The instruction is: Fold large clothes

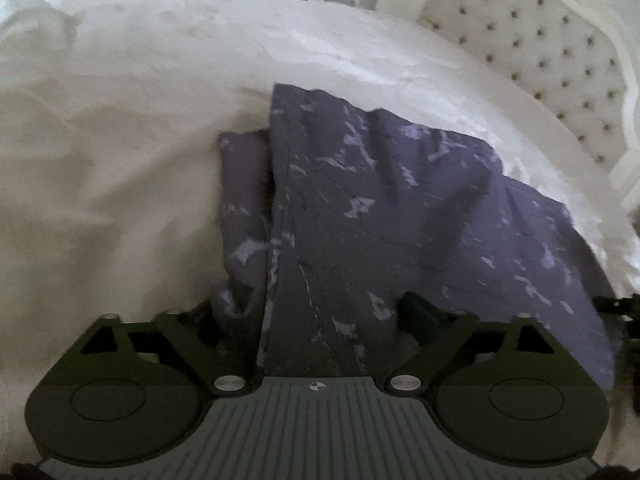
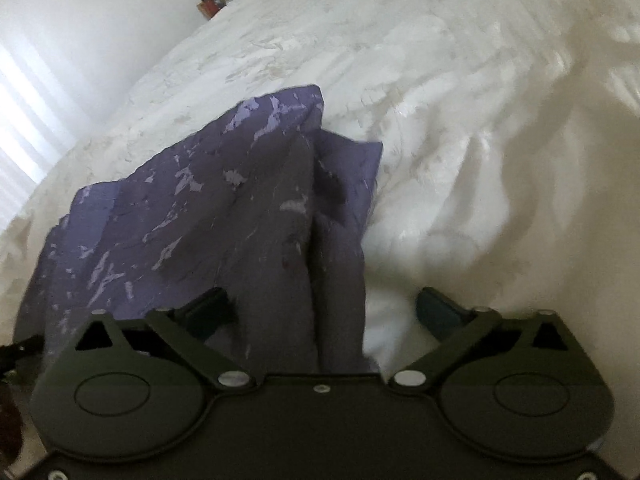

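A purple garment [image 1: 360,208] with pale lilac flecks lies on a white bed; it also shows in the right wrist view [image 2: 224,208]. My left gripper [image 1: 312,316] stands open, its fingers wide apart, with the cloth's near edge running between them up to the palm. My right gripper [image 2: 324,312] is open too, with a bunched fold of the cloth lying between its fingers nearer the left one. Neither pair of fingers presses the cloth. The cloth is partly doubled over, with a narrower layer showing beside the main panel.
The white bedspread [image 1: 120,140] is rumpled and spreads all round the garment. A tufted white headboard [image 1: 552,52] stands at the right in the left wrist view. A small red box [image 2: 210,4] sits beyond the bed's far edge. A bright window [image 2: 16,120] is at the left.
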Demonstrator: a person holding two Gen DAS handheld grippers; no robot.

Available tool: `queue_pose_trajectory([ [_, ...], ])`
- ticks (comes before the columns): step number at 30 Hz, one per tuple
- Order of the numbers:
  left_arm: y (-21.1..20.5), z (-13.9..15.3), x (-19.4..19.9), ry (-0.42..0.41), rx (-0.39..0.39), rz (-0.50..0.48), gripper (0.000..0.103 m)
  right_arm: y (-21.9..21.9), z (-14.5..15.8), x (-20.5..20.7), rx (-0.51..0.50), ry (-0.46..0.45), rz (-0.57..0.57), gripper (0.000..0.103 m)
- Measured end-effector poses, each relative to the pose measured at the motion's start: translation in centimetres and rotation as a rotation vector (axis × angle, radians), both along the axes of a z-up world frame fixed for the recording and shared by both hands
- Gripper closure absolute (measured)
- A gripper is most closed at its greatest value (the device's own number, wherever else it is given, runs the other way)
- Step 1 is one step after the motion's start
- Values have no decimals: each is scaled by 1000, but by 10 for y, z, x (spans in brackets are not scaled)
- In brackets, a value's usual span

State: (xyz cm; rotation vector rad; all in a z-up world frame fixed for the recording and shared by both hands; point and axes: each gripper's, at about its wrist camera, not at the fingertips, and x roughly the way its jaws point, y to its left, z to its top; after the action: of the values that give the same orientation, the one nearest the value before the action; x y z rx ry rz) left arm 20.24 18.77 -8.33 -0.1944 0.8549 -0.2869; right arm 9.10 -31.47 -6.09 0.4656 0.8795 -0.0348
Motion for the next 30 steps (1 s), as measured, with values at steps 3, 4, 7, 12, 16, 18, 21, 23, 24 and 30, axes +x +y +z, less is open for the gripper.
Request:
queue_pose_trajectory([
  [3,8,-5,-2,7,-25,20,2,-1,-5,6,13,-17,16,0],
  [4,8,-6,-1,8,-27,24,2,-4,-7,8,29,-19,16,0],
  [7,12,-9,-6,6,-23,18,0,-8,-9,9,56,-31,11,0],
  [12,15,-14,-7,-22,-54,34,0,-4,-11,-3,33,-85,-10,0],
  [16,18,-13,-5,-10,-76,41,0,-3,-12,-3,29,-98,-20,0],
  [18,21,-11,-4,5,-95,44,1,-3,-12,-3,32,-101,-21,0],
  [21,29,-4,-11,-14,-134,103,14,-3,-12,-4,31,-105,-24,0],
  [23,34,9,-25,-75,-123,156,21,-3,-12,-5,29,-107,-26,0],
  [24,35,16,-34,-116,-112,171,21,-2,-12,-6,28,-107,-26,0],
  [30,13,68,-77,-280,-76,162,20,-3,-11,-6,19,-107,-27,0],
])
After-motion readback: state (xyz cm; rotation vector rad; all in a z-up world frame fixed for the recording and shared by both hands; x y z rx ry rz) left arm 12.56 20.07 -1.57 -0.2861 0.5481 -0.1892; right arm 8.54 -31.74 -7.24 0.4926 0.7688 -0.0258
